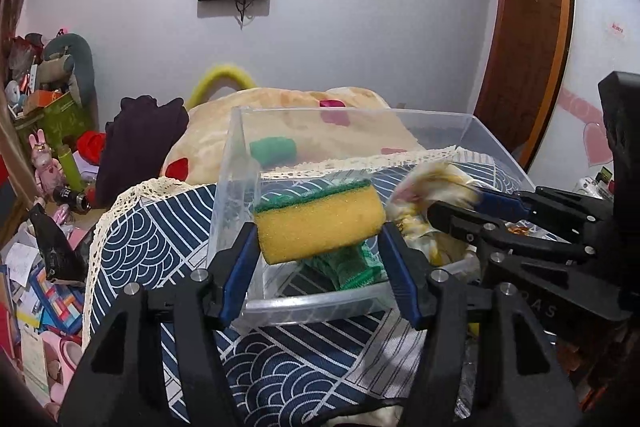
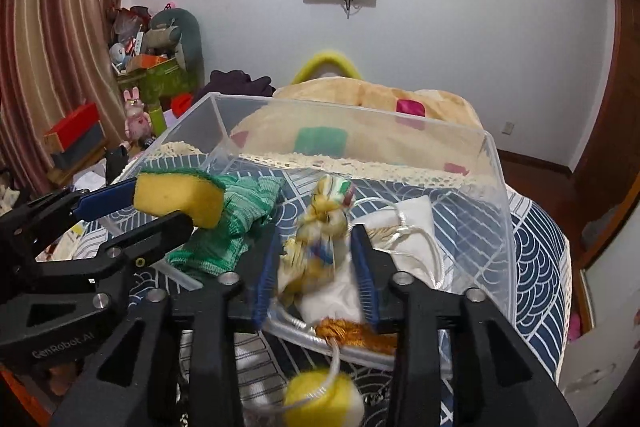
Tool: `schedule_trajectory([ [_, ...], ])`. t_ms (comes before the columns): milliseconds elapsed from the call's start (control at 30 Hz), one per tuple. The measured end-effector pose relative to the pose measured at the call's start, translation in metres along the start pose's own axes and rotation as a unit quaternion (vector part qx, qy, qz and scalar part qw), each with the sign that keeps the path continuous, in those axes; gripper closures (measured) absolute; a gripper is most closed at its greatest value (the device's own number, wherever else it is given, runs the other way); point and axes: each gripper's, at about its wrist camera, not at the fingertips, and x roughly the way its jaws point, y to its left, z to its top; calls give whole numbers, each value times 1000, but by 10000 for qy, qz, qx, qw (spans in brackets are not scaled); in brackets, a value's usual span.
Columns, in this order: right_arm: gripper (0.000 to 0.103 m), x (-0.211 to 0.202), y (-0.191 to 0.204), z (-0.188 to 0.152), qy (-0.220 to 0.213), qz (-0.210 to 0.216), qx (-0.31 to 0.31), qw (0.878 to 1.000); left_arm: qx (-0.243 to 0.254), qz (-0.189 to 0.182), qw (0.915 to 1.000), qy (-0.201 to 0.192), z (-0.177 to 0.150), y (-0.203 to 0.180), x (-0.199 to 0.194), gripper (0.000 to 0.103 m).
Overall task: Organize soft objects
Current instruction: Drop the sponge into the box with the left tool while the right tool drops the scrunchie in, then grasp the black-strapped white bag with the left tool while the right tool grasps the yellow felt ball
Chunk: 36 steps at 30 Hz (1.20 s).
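The left gripper (image 1: 318,247) clamps the yellow sponge (image 1: 320,223) over the clear bin (image 1: 352,301) just ahead, ready to drop; the right gripper (image 2: 316,259) pinches a patterned pouch (image 2: 320,239) above the same bin

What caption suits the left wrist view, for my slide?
Left claw grips a yellow-and-green foam sponge above the clear plastic bin.

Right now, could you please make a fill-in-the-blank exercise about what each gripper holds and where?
1. The left gripper is shut on a yellow ____.
2. The right gripper is shut on a patterned ____.
3. Both are held over the clear ____.
4. The cloth lying in the bin beside the sponge is ____.

Missing words: sponge; pouch; bin; green
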Motion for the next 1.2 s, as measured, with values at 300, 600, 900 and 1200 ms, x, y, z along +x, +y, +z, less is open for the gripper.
schedule_trajectory([
  [300, 54, -31, -4, 2, -358, -75, 21, 9993, -54, -67, 9997, -211, 2, 3, -27, 25],
  [600, 33, -78, -10, -9, -959, -225, 98, 9951, -95, -7, 9990, -444, -6, 10, -65, 5],
  [900, 33, -67, -8, -40, -583, -382, 100, 9975, -66, 102, 9999, 89, -47, 20, -65, 5],
  [1200, 33, -34, -12, -65, 3, -232, 324, 9992, -381, -49, 9967, 711, -92, 26, -46, 5],
])
